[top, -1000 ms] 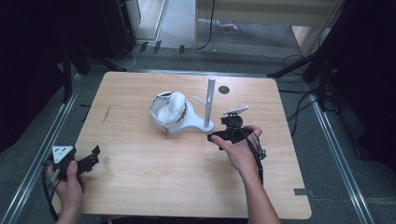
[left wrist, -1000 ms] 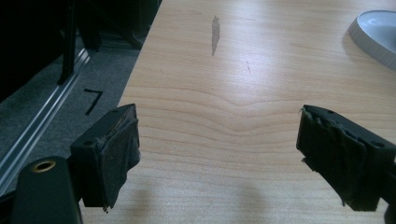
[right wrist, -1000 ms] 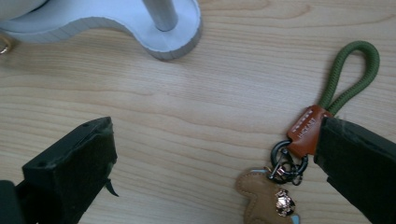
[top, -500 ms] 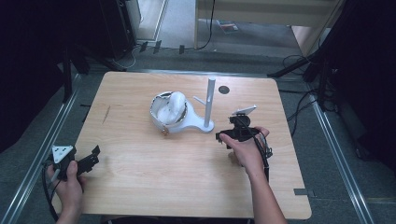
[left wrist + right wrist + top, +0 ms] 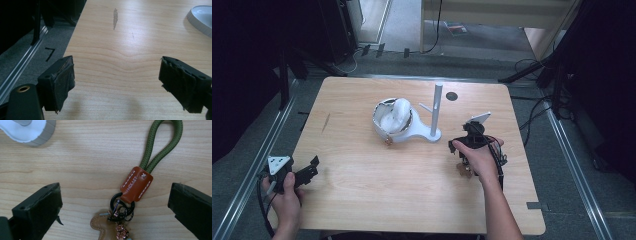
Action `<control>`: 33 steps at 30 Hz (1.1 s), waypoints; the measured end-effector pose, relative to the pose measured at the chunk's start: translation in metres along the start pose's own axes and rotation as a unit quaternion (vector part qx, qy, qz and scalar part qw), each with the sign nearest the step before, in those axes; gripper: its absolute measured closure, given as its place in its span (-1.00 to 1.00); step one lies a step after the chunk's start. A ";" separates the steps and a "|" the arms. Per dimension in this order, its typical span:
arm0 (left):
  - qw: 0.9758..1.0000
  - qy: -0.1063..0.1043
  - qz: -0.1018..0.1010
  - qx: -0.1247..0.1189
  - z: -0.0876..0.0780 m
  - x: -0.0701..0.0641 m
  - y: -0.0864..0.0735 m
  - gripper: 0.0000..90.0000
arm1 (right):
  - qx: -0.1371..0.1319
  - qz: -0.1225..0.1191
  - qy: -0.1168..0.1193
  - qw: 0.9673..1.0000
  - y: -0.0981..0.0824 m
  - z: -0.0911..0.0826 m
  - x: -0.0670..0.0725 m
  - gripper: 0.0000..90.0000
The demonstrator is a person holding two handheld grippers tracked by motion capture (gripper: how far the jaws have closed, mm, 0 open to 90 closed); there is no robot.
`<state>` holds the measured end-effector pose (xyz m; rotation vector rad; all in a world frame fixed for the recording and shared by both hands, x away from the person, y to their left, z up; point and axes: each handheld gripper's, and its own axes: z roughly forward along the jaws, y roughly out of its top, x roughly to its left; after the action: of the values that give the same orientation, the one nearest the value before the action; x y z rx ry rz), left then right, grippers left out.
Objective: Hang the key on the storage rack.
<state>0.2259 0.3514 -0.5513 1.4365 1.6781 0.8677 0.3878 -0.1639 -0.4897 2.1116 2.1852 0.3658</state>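
Observation:
A keychain (image 5: 140, 182) lies flat on the wood: an olive rope loop (image 5: 162, 145), a brown stitched leather tab, black rings and a tan leather charm (image 5: 105, 227). My right gripper (image 5: 116, 195) hangs over it, open, one jaw on each side of the tab and rings, touching nothing. In the high view the right gripper (image 5: 469, 145) is just right of the white stand (image 5: 435, 112), and the keychain (image 5: 463, 171) peeks out under the hand. My left gripper (image 5: 311, 169) is open over the table's near left corner, with bare wood between its jaws (image 5: 117, 65).
The white stand has an upright post with a side peg, and a round white headset-like object (image 5: 393, 120) rests on its base. A corner of that base (image 5: 30, 132) is close above the right gripper's left jaw. A small dark disc (image 5: 452, 96) lies behind the post.
My right gripper has moved a little to the right and toward the person, away from the stand's base. The left gripper has stayed put.

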 end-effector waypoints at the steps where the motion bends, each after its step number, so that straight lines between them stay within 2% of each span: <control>1: 1.000 0.000 0.000 0.000 0.000 0.000 0.000 -0.69 | 0.003 0.001 0.001 1.000 0.001 0.001 -0.001 -1.00; 7: 1.000 0.000 0.000 0.000 0.000 0.000 0.000 -0.69 | 0.017 0.013 -0.004 1.000 0.006 0.008 -0.007 -0.94; 8: 1.000 0.000 0.000 0.000 0.000 0.000 0.000 -0.69 | 0.018 0.017 -0.011 1.000 0.008 0.009 -0.009 -0.88; 12: 1.000 0.000 0.000 0.000 0.000 0.000 0.000 -0.69 | 0.020 0.017 -0.017 1.000 0.011 0.011 -0.011 -0.78; 16: 1.000 -0.001 0.000 0.000 0.000 0.000 0.000 -0.69 | 0.026 0.029 -0.021 0.999 0.014 0.012 -0.014 -0.61; 18: 1.000 0.000 0.000 0.000 0.000 0.000 0.000 -0.69 | 0.032 0.031 -0.028 0.999 0.015 0.014 -0.016 -0.42; 27: 1.000 0.000 0.000 0.000 0.000 0.000 0.000 -0.69 | 0.038 0.042 -0.042 0.997 0.018 0.018 -0.021 -0.22; 33: 1.000 0.000 0.000 -0.001 0.000 0.000 0.000 -0.69 | 0.044 0.045 -0.041 0.997 0.019 0.018 -0.022 -0.02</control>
<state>0.2259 0.3513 -0.5514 1.4361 1.6771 0.8685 0.4119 -0.1832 -0.5054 2.2332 2.1040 0.1865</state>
